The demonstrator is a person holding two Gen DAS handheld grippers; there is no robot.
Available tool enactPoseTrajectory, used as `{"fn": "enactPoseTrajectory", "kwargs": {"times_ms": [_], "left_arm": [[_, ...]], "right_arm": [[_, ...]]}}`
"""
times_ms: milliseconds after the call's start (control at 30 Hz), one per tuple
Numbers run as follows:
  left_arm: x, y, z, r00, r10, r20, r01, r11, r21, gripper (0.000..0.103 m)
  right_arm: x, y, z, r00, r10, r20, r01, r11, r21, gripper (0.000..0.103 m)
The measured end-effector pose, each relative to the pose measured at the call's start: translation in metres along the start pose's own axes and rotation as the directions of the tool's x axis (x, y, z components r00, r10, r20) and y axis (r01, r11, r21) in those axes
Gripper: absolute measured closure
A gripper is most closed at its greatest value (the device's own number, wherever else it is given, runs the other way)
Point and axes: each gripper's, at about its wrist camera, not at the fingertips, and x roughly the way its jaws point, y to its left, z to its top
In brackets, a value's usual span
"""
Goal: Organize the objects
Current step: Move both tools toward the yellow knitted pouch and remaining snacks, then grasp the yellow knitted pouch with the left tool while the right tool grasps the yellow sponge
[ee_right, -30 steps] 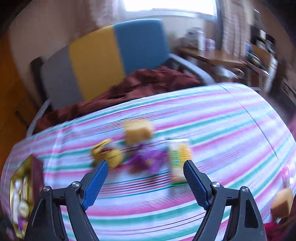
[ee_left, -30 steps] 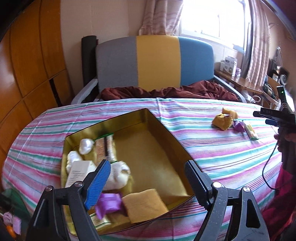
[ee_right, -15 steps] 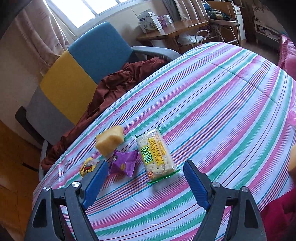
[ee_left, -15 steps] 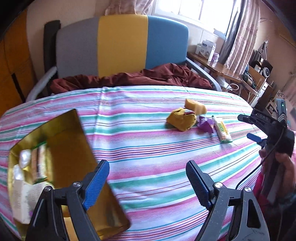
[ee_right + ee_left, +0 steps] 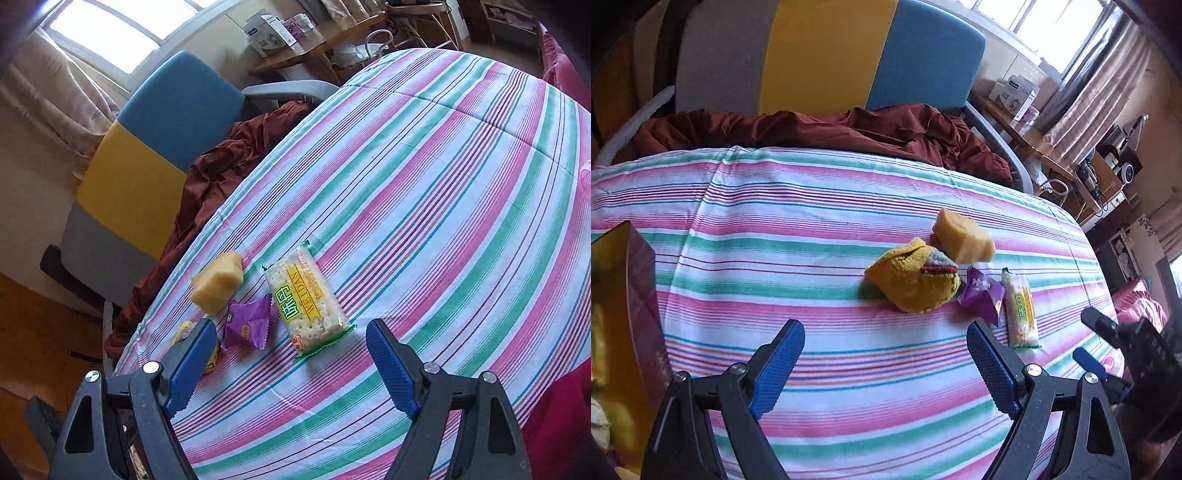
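Four loose items cluster on the striped tablecloth (image 5: pixel 820 206) in the left wrist view: yellow knit pouch (image 5: pixel 914 282), sponge block (image 5: pixel 962 238), purple packet (image 5: pixel 982 295), cracker pack (image 5: pixel 1019 308). The left gripper (image 5: pixel 884 363) hangs empty, jaws just widened, probably readying for the pouch. The gold tin (image 5: pixel 613 295) waits at left.

From the right wrist, the right gripper (image 5: pixel 290 363) stands open and empty, just short of the cracker pack (image 5: pixel 306 301), likely its target.

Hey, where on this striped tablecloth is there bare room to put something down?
Free: the wide stretch between the gold tin and the yellow sock bundle, and beyond the cracker pack. Crowded: the cluster of bundle, sponge, purple packet and crackers.
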Motion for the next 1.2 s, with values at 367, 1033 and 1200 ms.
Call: {"fn": "enactPoseTrajectory", "kwargs": {"times_ms": [367,1033,1200], "left_arm": [[0.069,-0.008,0.038,0.998,0.055,-0.008,-0.056,0.994,-0.092,0.009],[0.051,-0.029,-0.011,1.000,-0.014,0.016,0.012,0.994,0.107,0.073],[0.010,-0.019,-0.061,0.998,-0.019,0.061,0.009,0.988,0.157,0.074]], "right_arm": [[0.009,0.004,-0.004,0.998,0.039,-0.057,-0.040,0.999,-0.014,0.018],[0.017,0.004,-0.006,0.997,-0.032,-0.074,0.029,0.999,-0.040,0.018],[0.017,0.008,-0.006,0.997,-0.041,-0.062,0.037,0.997,-0.066,0.018]]}}
